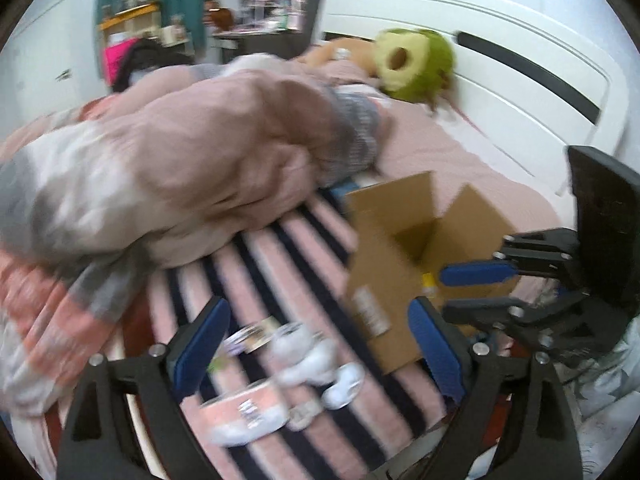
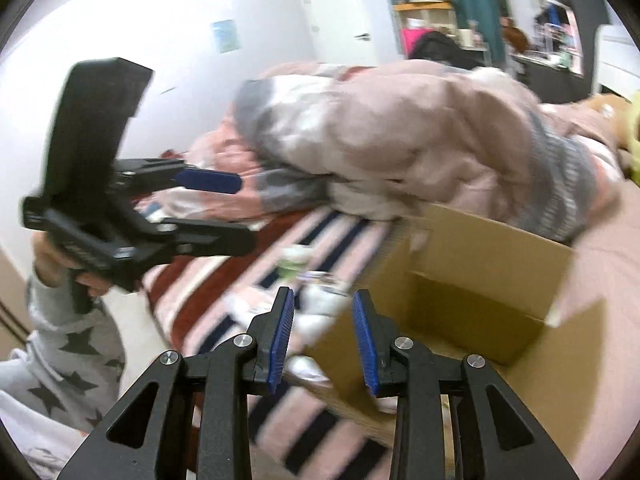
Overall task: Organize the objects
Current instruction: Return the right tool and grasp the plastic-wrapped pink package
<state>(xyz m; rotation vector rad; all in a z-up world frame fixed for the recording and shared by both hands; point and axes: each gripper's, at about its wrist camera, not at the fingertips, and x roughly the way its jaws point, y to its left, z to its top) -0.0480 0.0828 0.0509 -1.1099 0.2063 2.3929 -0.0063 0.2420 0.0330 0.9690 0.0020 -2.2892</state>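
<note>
Cardboard box (image 1: 404, 248) sits flaps-up on the bed, right of the striped blanket (image 1: 280, 248), ready to receive. Left claw (image 1: 320, 344) gapes over loose toiletries (image 1: 248, 416), empty. Right claw (image 2: 324, 344) narrowly parted, empty, at the box's near wall.

- Left gripper (image 1: 320, 336): its 2 blue-padded fingers stand wide apart with nothing clamped, angled downward.
- Right gripper (image 2: 323, 340): fingers narrowly parted, gripping nothing.
- A hand (image 2: 60, 268) in a star-print sleeve grips the left handle.
</note>
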